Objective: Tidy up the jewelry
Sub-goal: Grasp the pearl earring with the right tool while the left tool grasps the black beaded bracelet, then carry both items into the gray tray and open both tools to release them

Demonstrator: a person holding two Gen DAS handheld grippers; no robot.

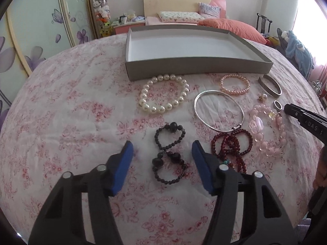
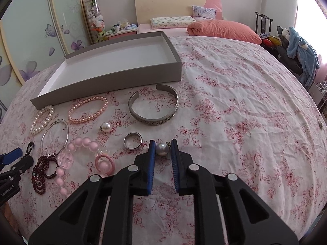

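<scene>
My left gripper [image 1: 162, 149] is open over a black bead bracelet [image 1: 169, 153] lying twisted on the floral bedsheet. My right gripper [image 2: 162, 149] is shut on a grey pearl earring [image 2: 162, 149] at the sheet's surface. An empty grey box [image 1: 196, 67] with a white inside stands beyond the jewelry; it also shows in the right wrist view [image 2: 114, 81]. Around lie a white pearl bracelet [image 1: 163, 94], a pink pearl bracelet [image 1: 235, 84], a thin silver bangle [image 1: 218, 110], dark red beads [image 1: 233, 149], a pink bead bracelet [image 1: 269, 128], a silver cuff [image 2: 154, 107], a ring [image 2: 132, 140] and a white pearl earring [image 2: 106, 127].
The jewelry lies on a bed with a pink floral sheet [image 2: 245, 112]. An orange pillow [image 2: 222, 30] and headboard are at the far end. A wardrobe with flower decals [image 1: 30, 40] stands left, a chair with blue clothes [image 2: 300, 55] right.
</scene>
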